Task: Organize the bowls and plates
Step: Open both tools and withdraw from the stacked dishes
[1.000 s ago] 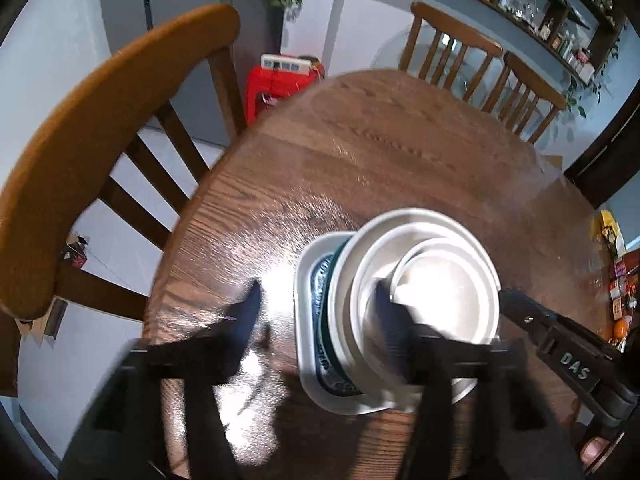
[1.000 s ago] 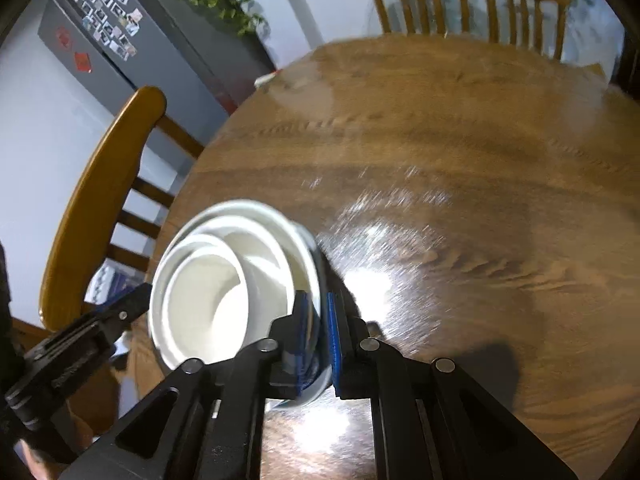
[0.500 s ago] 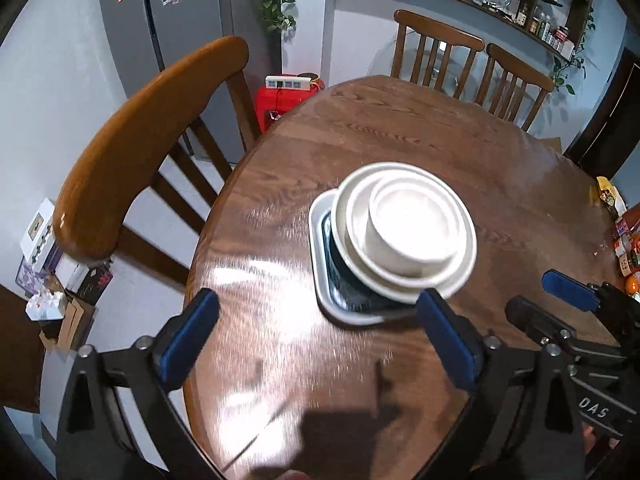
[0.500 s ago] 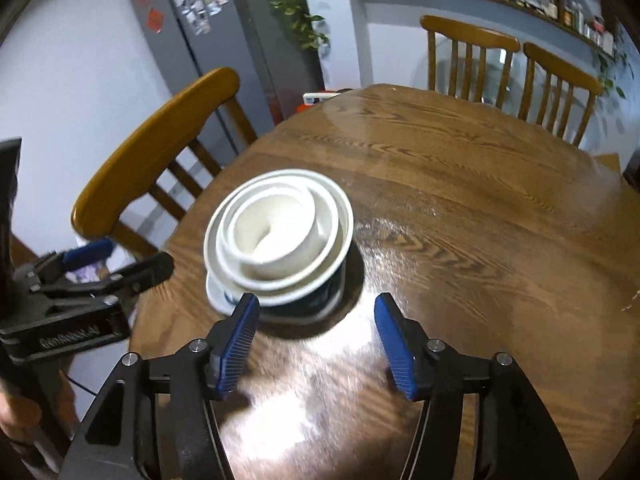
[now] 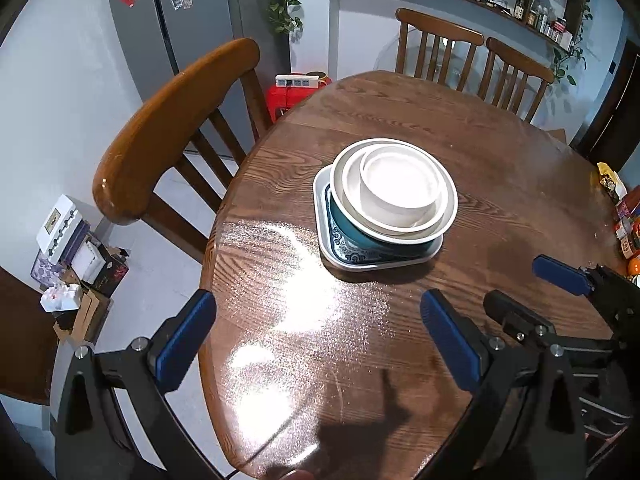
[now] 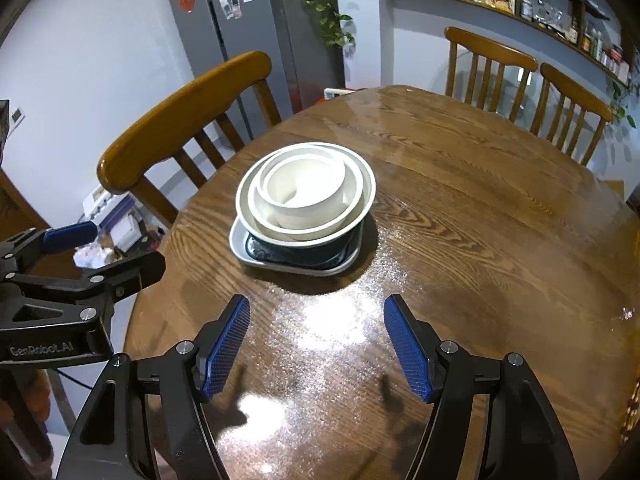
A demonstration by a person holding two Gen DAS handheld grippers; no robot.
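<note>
A stack of dishes stands on the round wooden table (image 5: pixel 500 168). At its bottom is a squarish white plate (image 5: pixel 322 216) (image 6: pixel 239 249), then a dark teal bowl (image 5: pixel 348 229) (image 6: pixel 320 251), then nested white bowls (image 5: pixel 396 184) (image 6: pixel 304 184). My left gripper (image 5: pixel 316 330) (image 6: pixel 108 249) hangs wide open short of the stack, with only bare table between its blue pads. My right gripper (image 6: pixel 316 334) (image 5: pixel 532 292) is also back from the stack; its jaws are opening with nothing between them.
A wooden chair (image 5: pixel 168 128) (image 6: pixel 180 120) stands at the table's left edge, and two more (image 5: pixel 472 56) at the far side. Packets and jars (image 5: pixel 624 216) crowd the right rim. Boxes (image 5: pixel 72 256) lie on the floor, and a red box with a power strip (image 5: pixel 292 92) sits by the grey fridge (image 5: pixel 180 16).
Both grippers have pulled back from the dish stack and opened. A second ago the right was shut at the stack's rim and the left straddled its edge; the stack now stands free.
</note>
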